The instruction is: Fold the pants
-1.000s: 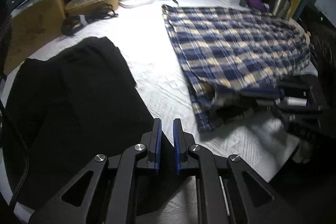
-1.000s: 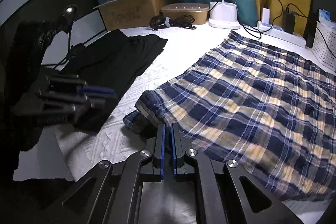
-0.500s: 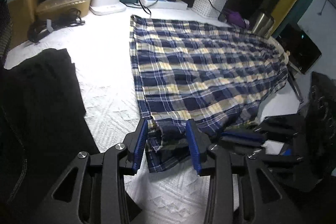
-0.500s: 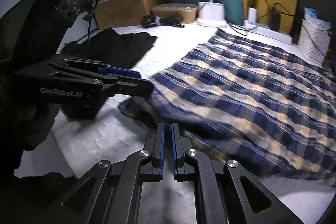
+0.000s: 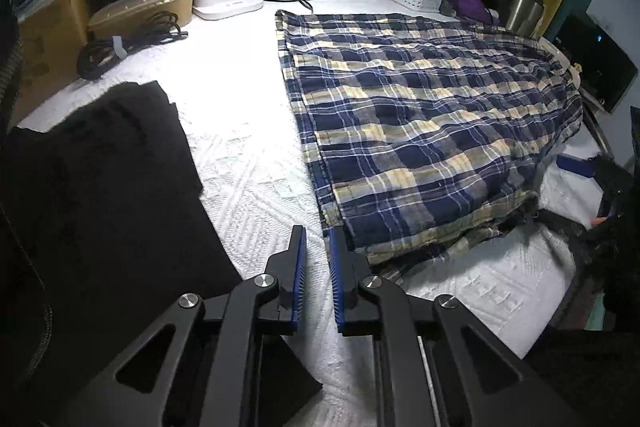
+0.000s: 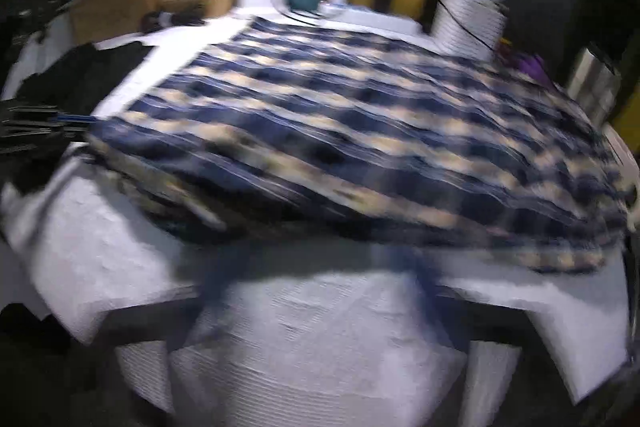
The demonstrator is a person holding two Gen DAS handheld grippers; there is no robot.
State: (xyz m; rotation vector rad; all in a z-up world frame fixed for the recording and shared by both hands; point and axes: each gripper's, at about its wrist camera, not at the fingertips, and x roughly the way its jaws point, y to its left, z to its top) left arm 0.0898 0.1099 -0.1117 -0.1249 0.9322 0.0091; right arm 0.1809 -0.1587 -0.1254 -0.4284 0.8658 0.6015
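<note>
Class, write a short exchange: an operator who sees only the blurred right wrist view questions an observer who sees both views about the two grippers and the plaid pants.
Operator: My picture is smeared. Where is the left gripper?
Observer: The left gripper sits at the near left corner of the plaid pants. There is a narrow gap between its fingers, with nothing in it.
Operator: And my own gripper?
Observer: The right gripper is by the pants' right edge, over the white table cover. One blue pad shows, but I cannot tell whether the gripper is open or shut.
</note>
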